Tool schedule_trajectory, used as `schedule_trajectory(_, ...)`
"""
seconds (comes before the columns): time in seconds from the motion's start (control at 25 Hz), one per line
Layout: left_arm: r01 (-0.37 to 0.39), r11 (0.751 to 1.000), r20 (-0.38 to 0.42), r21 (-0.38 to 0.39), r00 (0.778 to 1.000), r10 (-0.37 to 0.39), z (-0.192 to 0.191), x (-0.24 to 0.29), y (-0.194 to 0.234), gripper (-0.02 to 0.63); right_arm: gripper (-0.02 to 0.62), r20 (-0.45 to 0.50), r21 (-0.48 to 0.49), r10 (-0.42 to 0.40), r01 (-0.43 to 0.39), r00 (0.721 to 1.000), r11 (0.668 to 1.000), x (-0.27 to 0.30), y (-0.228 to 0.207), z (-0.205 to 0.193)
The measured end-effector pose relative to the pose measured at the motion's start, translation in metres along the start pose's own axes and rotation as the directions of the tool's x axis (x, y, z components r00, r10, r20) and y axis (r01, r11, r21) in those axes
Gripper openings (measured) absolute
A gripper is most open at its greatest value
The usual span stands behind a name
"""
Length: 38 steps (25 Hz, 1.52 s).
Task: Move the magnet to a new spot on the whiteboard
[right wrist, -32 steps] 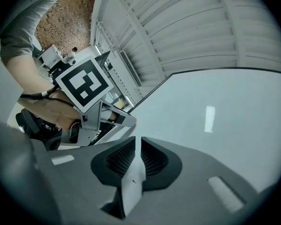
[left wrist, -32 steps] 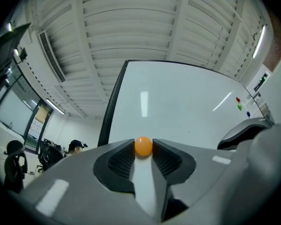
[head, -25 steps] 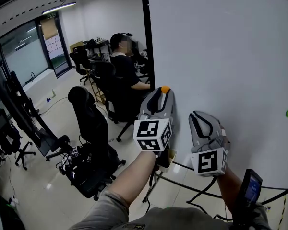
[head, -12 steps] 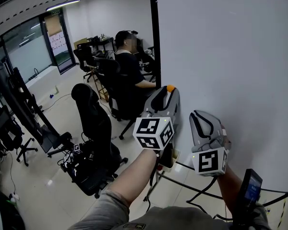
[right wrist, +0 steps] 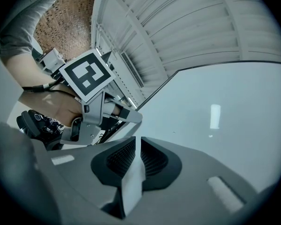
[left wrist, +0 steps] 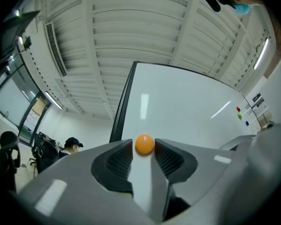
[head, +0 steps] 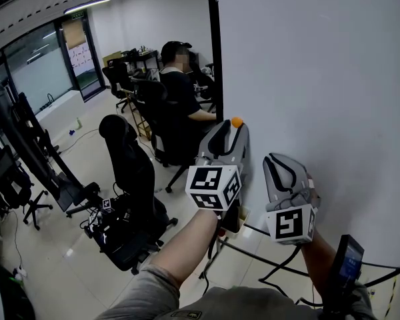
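The small round orange magnet (left wrist: 144, 144) sits on the white whiteboard (head: 320, 79) near its black left edge. It lies between the tips of the left hand-held gripper (left wrist: 144, 153), whose jaws have just been opening wide. The right hand-held gripper (right wrist: 136, 150) is narrow and empty.

Orange magnet (left wrist: 144, 144); white whiteboard (head: 320, 72); black office chair (head: 128, 169)

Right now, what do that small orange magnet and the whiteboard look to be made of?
Magnet: smooth orange plastic shell, probably; evenly coloured, faint sheen. Whiteboard: glossy white coated panel, judging by bright streak reflections. Its dark frame: metal or plastic, unclear.
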State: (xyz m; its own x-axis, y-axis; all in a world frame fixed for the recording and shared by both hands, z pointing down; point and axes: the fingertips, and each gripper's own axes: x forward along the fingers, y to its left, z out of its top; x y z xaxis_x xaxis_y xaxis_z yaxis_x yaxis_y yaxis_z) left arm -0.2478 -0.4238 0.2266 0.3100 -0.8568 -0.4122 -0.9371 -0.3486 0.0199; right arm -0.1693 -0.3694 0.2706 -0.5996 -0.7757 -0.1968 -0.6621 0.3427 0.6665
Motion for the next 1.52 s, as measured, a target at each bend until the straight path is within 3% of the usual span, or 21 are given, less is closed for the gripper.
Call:
schedule_trajectory(0.08,-0.009,1.0,-0.001,0.028,1.0,0.009,0.001,-0.005,-0.005,0.142,0.043,-0.007,0.004,-0.001,0.001,1.0,1.0,-0.004,-0.003,0.0)
schedule_trajectory(0.2,-0.018,0.994,0.01,0.105,1.0,0.017,0.002,-0.017,-0.021,0.081,0.041,-0.014,0.012,-0.005,0.005,1.0,1.0,-0.01,-0.006,-0.003)
schedule_trajectory(0.28,0.001,0.987,0.018,0.158,1.0,-0.004,0.0,-0.023,-0.041,0.015,0.027,-0.029,0.018,-0.011,0.012,1.0,1.0,-0.017,-0.01,-0.009)
schedule_trajectory(0.4,0.061,0.98,0.008,0.191,0.998,-0.064,-0.008,-0.025,-0.08,0.0,0.008,-0.024,0.029,-0.035,0.035,0.999,0.999,-0.034,-0.02,-0.017)
schedule_trajectory(0.8,0.262,0.95,-0.032,0.172,0.965,-0.26,-0.04,-0.011,-0.231,0.001,0.008,-0.133,0.067,-0.168,0.178,0.977,0.982,-0.135,-0.1,-0.073)
schedule_trajectory(1.16,0.425,0.891,-0.021,0.16,0.904,-0.427,-0.044,0.002,-0.382,0.002,0.008,-0.232,0.043,-0.294,0.312,0.927,0.949,-0.246,-0.186,-0.115)
schedule_trajectory(1.32,0.463,0.874,-0.022,0.149,0.885,-0.465,-0.045,0.006,-0.43,0.002,0.008,-0.252,0.043,-0.334,0.355,0.908,0.934,-0.286,-0.215,-0.12)
schedule_trajectory(1.52,0.468,0.868,-0.026,0.167,0.882,-0.47,-0.044,0.012,-0.463,0.003,0.008,-0.249,0.022,-0.351,0.368,0.903,0.93,-0.312,-0.235,-0.125)
